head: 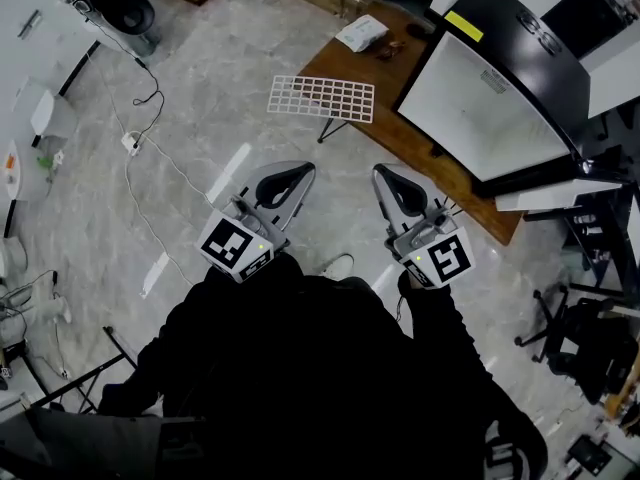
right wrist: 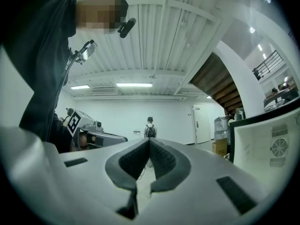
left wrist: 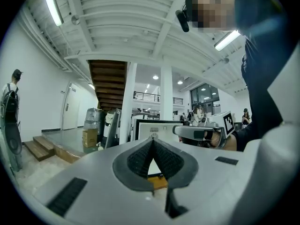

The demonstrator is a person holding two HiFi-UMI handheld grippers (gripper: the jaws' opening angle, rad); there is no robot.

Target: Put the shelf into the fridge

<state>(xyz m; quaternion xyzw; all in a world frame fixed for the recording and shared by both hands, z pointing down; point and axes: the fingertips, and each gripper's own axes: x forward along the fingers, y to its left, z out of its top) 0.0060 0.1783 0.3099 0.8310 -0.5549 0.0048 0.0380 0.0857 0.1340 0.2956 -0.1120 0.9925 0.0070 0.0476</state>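
Observation:
The white wire shelf [head: 322,98] lies flat on the near corner of a low wooden table [head: 410,143], jutting out over the floor. To its right stands the black fridge [head: 490,108], its large white face turned toward me; that face also shows in both gripper views [left wrist: 157,128] [right wrist: 272,144]. My left gripper [head: 297,176] and right gripper [head: 382,176] hover side by side over the floor, well short of the shelf. Both are shut with nothing between the pads. Each shows in the other's view, right gripper [left wrist: 197,132] and left gripper [right wrist: 93,136].
A white packet [head: 362,33] lies at the table's far end. Cables [head: 140,148] and white tape strips [head: 228,173] cross the marble floor on the left. A black fan [head: 120,3] stands far left, and black chairs [head: 580,338] on the right. A person [right wrist: 150,129] stands far off.

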